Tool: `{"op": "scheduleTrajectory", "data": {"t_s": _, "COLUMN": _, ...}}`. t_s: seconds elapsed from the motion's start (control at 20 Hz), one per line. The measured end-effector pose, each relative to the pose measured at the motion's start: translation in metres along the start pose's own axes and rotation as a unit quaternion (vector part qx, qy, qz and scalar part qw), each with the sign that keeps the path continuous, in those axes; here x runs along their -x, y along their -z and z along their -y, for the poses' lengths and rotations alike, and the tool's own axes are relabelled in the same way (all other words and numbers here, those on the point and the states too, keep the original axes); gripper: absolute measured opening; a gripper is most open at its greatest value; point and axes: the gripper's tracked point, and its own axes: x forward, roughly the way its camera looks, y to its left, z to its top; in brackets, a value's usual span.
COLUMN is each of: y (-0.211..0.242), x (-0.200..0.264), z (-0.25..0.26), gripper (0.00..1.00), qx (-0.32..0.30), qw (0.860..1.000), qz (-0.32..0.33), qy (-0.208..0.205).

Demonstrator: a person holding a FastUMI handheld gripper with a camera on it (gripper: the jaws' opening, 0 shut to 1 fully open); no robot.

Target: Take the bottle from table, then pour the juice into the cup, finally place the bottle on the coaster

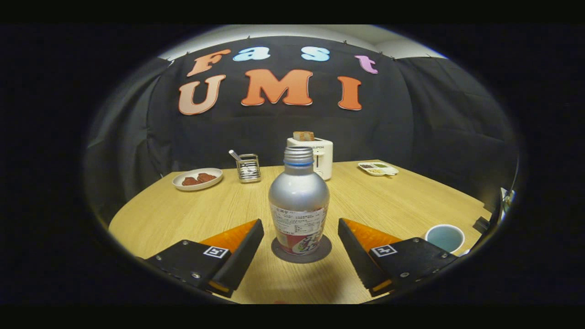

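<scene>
Far left corner of the tabletop [183, 214]: a white plate [197, 178] with reddish-brown food on it. Beside it, toward the middle of the far edge, a small wire holder [248, 167] with a utensil handle sticking out. Behind the bottle, at the far edge, a white toaster [315, 155] with a slice of bread [303, 135] standing up in the slot.

Centre: the bottle [299, 205], silver body, printed label low down, threaded neck with the cap off. It stands upright on the dark round coaster [279, 252], and the coaster's rim shows around its base.

Far right: a divided white dish [378, 168] near the far edge. Near right corner: the cup [444, 238], pale blue inside. Whether it holds juice cannot be made out from this angle; the inside looks flat and pale, possibly empty.

Task progress, as a judgement: bottle already on the coaster reads as the last step done, though the pour cannot be confirmed. If so, only backing away is left.

Tool: the gripper [300, 242] is spread wide, one finger on each side of the bottle, clear gaps on both sides, touching nothing and holding nothing. The bottle sits between and just ahead of the tips.
</scene>
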Motion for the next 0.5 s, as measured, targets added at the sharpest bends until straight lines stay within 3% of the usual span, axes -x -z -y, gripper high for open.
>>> {"op": "scheduleTrajectory", "data": {"t_s": 0.35, "y": -0.031, "x": 0.072, "z": -0.017, "gripper": 0.97, "qx": -0.005, "qw": 0.999, "qz": 0.047, "qy": -0.001}}
{"op": "scheduleTrajectory", "data": {"t_s": 0.5, "y": -0.038, "x": 0.106, "z": -0.041, "gripper": 0.97, "qx": -0.004, "qw": 0.998, "qz": 0.064, "qy": -0.022}}
